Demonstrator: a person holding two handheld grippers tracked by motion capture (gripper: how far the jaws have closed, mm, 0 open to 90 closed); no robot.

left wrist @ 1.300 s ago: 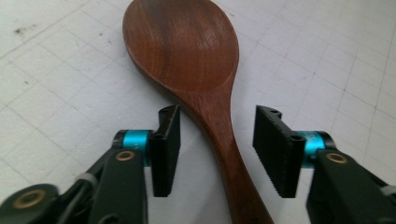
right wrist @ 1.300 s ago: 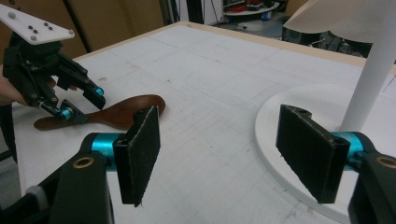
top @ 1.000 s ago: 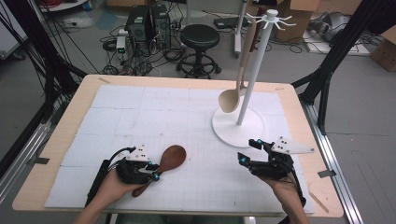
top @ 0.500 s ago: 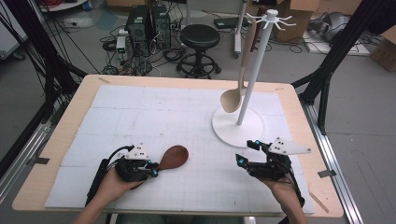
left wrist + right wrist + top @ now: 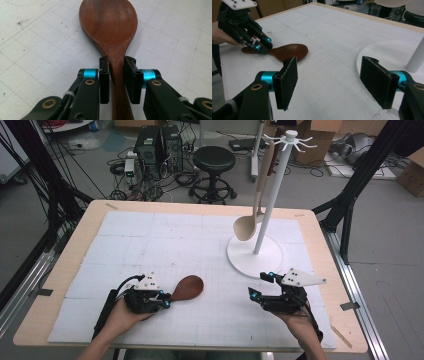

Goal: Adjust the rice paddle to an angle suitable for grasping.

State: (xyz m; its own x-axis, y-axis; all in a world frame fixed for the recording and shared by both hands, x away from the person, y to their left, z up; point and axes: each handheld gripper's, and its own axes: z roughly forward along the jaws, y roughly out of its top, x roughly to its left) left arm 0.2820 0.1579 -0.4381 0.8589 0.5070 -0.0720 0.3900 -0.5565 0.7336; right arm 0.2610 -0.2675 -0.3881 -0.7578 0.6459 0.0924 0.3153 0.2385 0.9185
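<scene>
The dark wooden spoon point(image 5: 186, 288) now lies flatter, pointing right across the tabletop point(image 5: 165, 245), while the right hand-held gripper point(image 5: 259, 286) sits slightly lower.

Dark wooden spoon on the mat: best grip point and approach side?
Grip the dark spoon at the narrow neck just below the bowl, jaws across the handle's width, coming along the handle from its tail end. It lies flat on the mat; the bowl looks too wide for a secure pinch, the neck slim and straight-sided. The left gripper sits at that spot already, closed on the neck.
</scene>
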